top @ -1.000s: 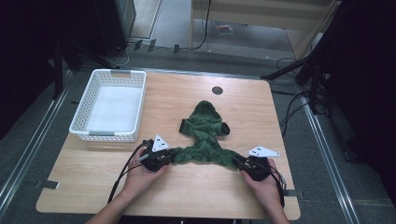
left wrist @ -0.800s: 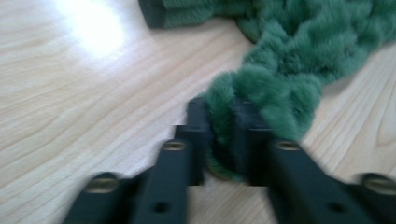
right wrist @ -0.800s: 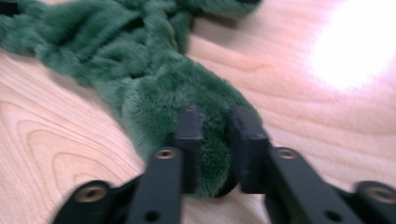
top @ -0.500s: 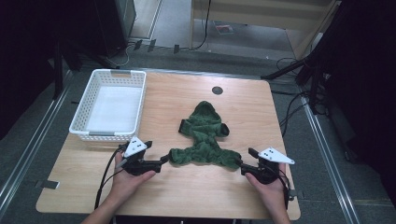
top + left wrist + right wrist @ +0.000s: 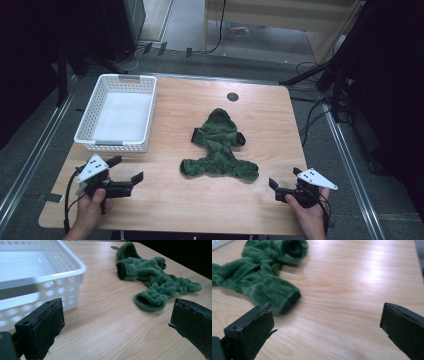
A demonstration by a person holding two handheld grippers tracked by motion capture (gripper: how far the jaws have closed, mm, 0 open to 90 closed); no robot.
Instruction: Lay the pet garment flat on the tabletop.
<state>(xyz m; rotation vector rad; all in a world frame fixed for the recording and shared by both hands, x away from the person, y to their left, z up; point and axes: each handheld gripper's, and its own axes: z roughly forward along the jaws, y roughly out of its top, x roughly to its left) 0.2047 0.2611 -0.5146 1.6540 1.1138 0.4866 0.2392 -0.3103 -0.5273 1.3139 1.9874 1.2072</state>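
Since the last look, both grippers have drawn back from the garment toward the near edge. We count one wooden table, one white basket at its left, and one green fleece garment lying mid-table. We count two grippers, left gripper and right gripper, both with jaws spread, holding nothing.

The wooden table is evenly lit from above while its surroundings fall dark; glare streaks the wood in the right gripper view, where the near jaws blur softly.
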